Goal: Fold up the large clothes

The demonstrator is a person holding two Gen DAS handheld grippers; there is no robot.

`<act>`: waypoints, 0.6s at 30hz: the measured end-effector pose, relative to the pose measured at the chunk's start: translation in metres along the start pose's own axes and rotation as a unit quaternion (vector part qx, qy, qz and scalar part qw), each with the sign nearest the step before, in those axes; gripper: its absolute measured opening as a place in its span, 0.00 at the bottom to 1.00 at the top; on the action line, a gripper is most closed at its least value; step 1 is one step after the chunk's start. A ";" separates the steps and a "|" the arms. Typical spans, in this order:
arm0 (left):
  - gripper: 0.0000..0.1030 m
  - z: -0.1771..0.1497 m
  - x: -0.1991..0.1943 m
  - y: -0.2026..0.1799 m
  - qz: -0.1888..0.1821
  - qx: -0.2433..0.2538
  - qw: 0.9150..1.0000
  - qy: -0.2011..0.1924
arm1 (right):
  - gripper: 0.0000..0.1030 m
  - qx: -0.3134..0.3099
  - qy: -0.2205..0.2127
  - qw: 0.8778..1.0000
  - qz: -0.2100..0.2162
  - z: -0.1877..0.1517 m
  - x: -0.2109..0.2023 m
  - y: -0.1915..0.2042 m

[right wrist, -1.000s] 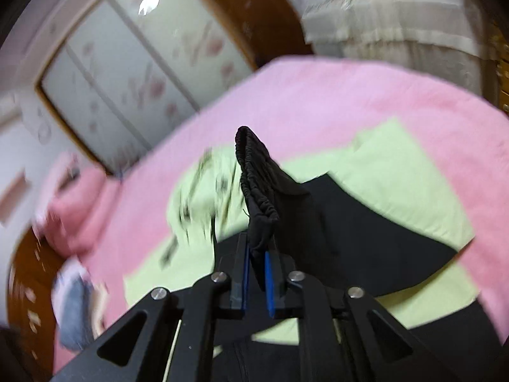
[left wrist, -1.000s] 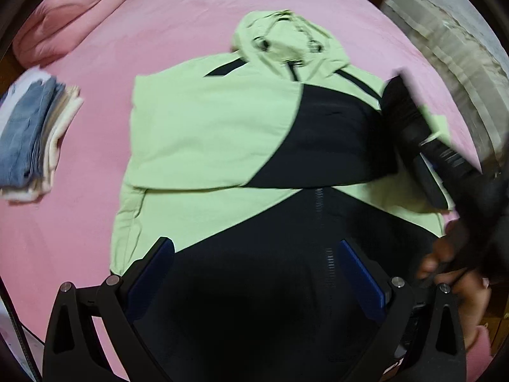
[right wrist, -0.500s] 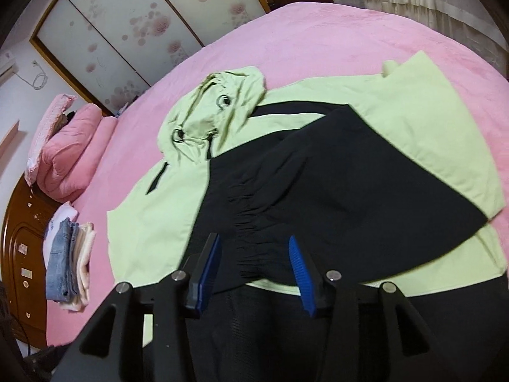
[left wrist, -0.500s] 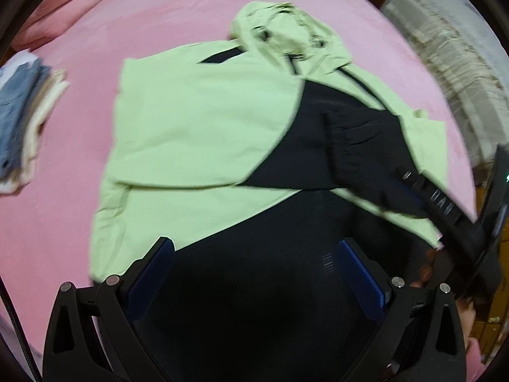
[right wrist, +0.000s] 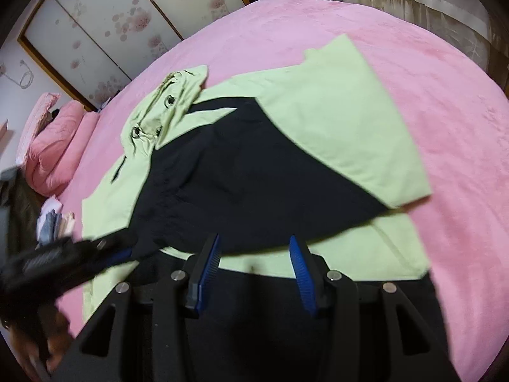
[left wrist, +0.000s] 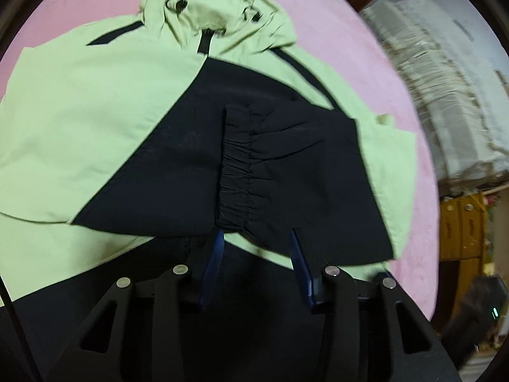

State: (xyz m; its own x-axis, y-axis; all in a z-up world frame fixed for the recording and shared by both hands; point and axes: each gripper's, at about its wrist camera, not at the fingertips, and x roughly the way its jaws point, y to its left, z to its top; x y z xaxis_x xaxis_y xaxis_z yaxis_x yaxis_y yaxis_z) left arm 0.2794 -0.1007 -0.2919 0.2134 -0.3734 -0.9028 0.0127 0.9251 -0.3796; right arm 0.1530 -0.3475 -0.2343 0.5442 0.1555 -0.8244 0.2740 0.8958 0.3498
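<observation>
Your left gripper [left wrist: 256, 238]: jaws closing, nothing pinched, tips just short of elastic cuff [left wrist: 235, 178]. Your right gripper [right wrist: 254, 248]: jaws parted, empty, over jacket [right wrist: 334, 121] hem. Jacket lies flat on pink bed [right wrist: 429, 63], both sleeves [left wrist: 302, 184] crossed over chest (sleeve folds look done). Hood [left wrist: 216, 6] beyond cuff, still spread. Left, as you'd judge: hem up toward hood, hood tucked. Folded stack [right wrist: 54, 222] far beside jacket.
</observation>
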 end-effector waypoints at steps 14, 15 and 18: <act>0.41 0.015 0.053 -0.033 0.106 0.009 0.994 0.017 | 0.44 -0.052 0.015 0.996 -0.070 0.001 -0.005 -0.070; 0.41 0.015 0.055 -0.039 0.109 0.007 0.994 0.008 | 0.44 -0.051 0.017 0.996 -0.073 0.003 -0.002 -0.073; 0.28 0.015 0.060 -0.055 0.108 0.018 0.994 -0.010 | 0.44 -0.053 0.015 0.996 -0.076 0.008 0.002 -0.077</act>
State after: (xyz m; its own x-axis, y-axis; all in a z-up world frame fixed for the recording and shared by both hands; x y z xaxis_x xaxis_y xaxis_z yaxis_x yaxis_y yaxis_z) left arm 0.3062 -0.1727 -0.3220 0.2335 -0.1644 -0.9584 -0.0001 0.9856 -0.1691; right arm 0.1393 -0.4194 -0.2598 0.4786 0.0264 -0.8776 0.2655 0.9484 0.1733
